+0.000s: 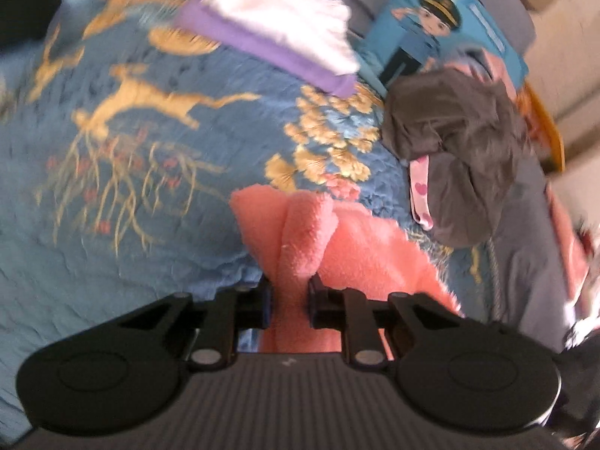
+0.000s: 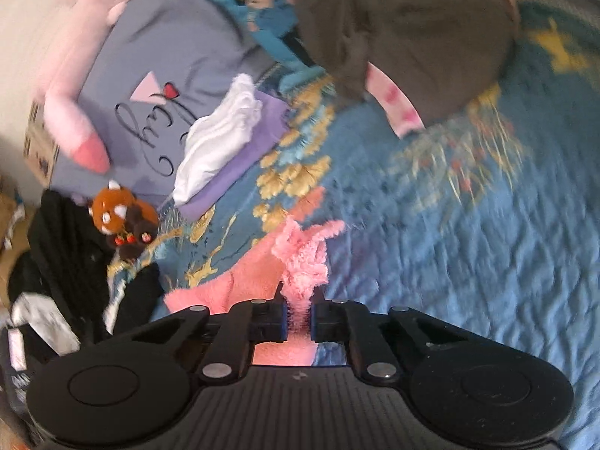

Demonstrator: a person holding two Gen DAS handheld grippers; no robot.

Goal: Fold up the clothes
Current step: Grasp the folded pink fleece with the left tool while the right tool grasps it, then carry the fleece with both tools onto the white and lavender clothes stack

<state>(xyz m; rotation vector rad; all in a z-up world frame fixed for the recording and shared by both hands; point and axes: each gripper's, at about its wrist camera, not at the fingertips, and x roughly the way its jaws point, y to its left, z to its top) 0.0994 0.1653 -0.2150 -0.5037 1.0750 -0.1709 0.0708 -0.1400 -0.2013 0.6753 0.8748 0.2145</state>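
The left tool point(image 1: 288, 300) pinches a bunched fold of the fluffy pink fleece garment point(image 1: 360, 247), and the right tool point(image 2: 300, 318) is clamped on another tuft of it. The garment lies on the blue quilted bedspread with gold deer point(image 1: 142, 172). Beyond the garment sit a crumpled grey garment point(image 1: 461, 142) and a white folded cloth on purple fabric point(image 1: 285, 26).
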